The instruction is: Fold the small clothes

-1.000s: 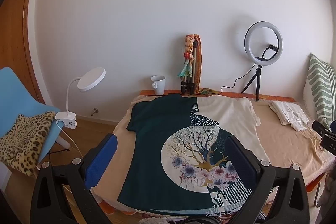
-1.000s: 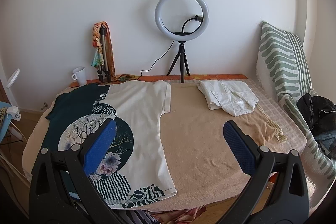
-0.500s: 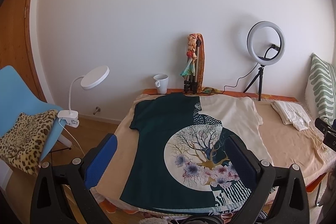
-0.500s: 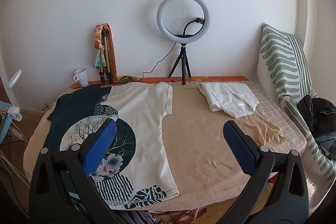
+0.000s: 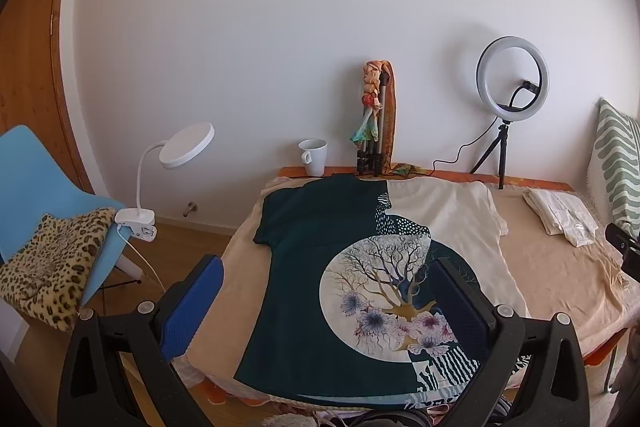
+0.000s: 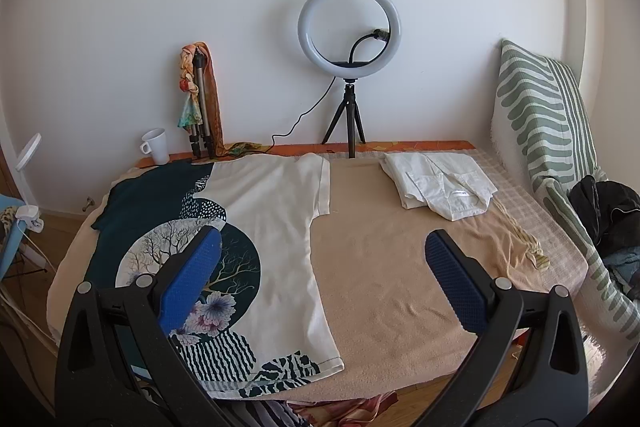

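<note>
A T-shirt [image 5: 320, 247], half dark teal and half cream with a round tree-and-flower print, lies spread flat on the beige-covered table [image 5: 560, 275]. It also shows in the right wrist view [image 6: 272, 211]. My left gripper [image 5: 326, 303] is open and empty, held above the shirt's lower hem. My right gripper [image 6: 322, 283] is open and empty, held above the shirt's right edge and the bare cover. A folded white garment [image 6: 440, 183] lies at the back right, also in the left wrist view [image 5: 560, 215].
A ring light on a tripod [image 6: 350, 67], a folded tripod wrapped in a scarf [image 6: 198, 99] and a white mug [image 6: 154, 145] stand along the back wall. A striped cushion [image 6: 548, 131] and dark clothes [image 6: 608, 211] are at right. A blue chair [image 5: 44, 195] with a clip lamp [image 5: 172, 163] stands at left.
Both grippers have drifted slightly back and left, so the scene has shifted a little right in both views. The shirt lies as before and both grippers stay open.
</note>
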`<state>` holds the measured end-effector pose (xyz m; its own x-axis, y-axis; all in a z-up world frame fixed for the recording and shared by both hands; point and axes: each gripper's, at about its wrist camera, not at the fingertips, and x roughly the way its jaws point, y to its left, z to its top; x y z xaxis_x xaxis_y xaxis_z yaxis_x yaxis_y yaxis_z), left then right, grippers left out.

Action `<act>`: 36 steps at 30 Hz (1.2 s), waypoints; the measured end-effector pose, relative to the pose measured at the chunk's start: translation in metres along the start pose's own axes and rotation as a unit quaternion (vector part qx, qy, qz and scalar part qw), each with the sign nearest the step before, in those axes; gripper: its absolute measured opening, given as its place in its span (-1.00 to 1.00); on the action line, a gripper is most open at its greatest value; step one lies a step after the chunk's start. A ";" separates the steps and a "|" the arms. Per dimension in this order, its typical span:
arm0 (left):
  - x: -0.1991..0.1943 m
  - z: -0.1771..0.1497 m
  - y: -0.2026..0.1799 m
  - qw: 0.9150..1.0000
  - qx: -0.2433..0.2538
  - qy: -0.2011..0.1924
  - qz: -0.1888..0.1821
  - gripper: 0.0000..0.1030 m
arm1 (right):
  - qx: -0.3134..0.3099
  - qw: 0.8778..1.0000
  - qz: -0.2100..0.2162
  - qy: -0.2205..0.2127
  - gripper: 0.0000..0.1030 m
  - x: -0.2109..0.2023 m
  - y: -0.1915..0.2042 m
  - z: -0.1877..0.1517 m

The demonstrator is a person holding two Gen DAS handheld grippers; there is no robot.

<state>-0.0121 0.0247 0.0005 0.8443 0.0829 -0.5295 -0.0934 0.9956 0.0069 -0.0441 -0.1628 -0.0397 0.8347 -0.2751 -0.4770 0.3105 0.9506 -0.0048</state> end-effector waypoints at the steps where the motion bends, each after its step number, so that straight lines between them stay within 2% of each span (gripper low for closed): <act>1: 0.000 0.000 0.000 1.000 0.000 0.000 0.001 0.99 | 0.000 1.000 0.000 0.000 1.00 0.000 0.000 0.000; 27: 0.010 -0.006 0.001 1.000 0.002 0.008 0.005 0.99 | 0.001 1.000 0.002 0.003 1.00 0.004 0.006 -0.004; 36: 0.021 -0.015 0.018 1.000 -0.007 0.020 0.017 0.99 | -0.001 1.000 0.025 0.008 1.00 0.020 0.022 0.000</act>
<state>-0.0040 0.0433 -0.0229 0.8189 0.1141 -0.5624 -0.1287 0.9916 0.0137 -0.0208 -0.1475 -0.0494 0.8415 -0.2255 -0.4910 0.2684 0.9632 0.0175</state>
